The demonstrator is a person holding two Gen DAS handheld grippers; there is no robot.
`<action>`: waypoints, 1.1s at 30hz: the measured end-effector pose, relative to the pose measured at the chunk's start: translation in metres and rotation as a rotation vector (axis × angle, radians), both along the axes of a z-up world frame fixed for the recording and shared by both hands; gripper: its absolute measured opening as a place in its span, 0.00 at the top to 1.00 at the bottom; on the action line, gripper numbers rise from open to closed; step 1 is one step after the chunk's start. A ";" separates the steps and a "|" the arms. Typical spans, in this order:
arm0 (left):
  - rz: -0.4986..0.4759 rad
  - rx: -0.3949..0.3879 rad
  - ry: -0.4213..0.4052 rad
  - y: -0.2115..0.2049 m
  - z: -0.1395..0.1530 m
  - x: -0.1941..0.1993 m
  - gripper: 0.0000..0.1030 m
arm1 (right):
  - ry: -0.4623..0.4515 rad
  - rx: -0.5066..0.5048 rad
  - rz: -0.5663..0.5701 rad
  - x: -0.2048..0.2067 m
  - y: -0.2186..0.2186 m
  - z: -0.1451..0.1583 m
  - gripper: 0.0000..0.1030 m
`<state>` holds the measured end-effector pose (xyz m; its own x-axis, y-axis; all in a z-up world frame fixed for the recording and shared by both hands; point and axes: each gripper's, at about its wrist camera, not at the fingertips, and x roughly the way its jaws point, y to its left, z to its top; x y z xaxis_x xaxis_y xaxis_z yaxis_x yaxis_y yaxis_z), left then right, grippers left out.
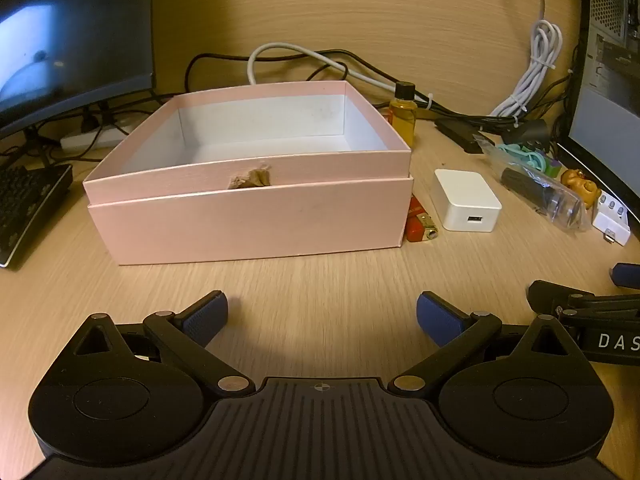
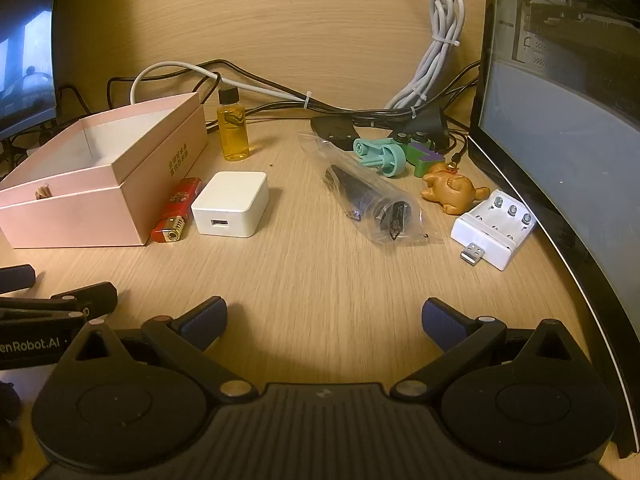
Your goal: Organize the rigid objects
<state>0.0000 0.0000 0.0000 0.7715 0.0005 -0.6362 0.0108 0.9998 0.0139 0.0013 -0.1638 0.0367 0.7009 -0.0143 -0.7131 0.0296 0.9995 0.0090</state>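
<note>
Pink box [image 1: 248,216] sits open-topped at twelve o'clock from our left gripper [image 1: 322,314], ready to receive the clutter. Toward two o'clock of it lie the white charger [image 2: 231,204], oil bottle [image 2: 233,126] and red lighter [image 2: 176,210]. Both our left and right gripper [image 2: 324,320] hover spread wide, pinching nothing.

Dark monitor [image 1: 72,32], keyboard [image 1: 24,208], tangled cables [image 2: 360,112] along wooden desk [image 2: 320,272].

The desk [image 1: 340,280] is viewed from low, tilted downward, by both wrist cameras. The box [image 1: 248,216] is faced closely by the left view; items to its right by the right. Box, charger [image 2: 230,204] and bottle [image 2: 233,128] are shared.
</note>
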 end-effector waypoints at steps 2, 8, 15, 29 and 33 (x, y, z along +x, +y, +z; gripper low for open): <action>0.000 -0.001 0.000 0.000 0.000 0.000 0.00 | 0.000 0.000 0.000 0.000 0.000 0.000 0.00; 0.000 0.000 0.000 0.000 0.000 0.000 0.00 | 0.000 0.000 0.000 0.000 0.000 0.000 0.00; 0.000 0.001 0.000 0.000 0.000 0.000 0.00 | 0.000 0.000 0.000 0.001 0.000 0.000 0.00; 0.002 0.002 0.000 -0.001 0.000 0.000 0.00 | -0.002 0.002 -0.003 0.002 0.003 -0.002 0.00; 0.002 0.003 0.000 -0.001 0.000 0.000 0.00 | -0.002 0.003 -0.003 0.004 0.004 -0.002 0.00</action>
<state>0.0000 -0.0015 -0.0001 0.7717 0.0040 -0.6360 0.0085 0.9998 0.0167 0.0052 -0.1598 0.0350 0.7021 -0.0141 -0.7120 0.0325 0.9994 0.0122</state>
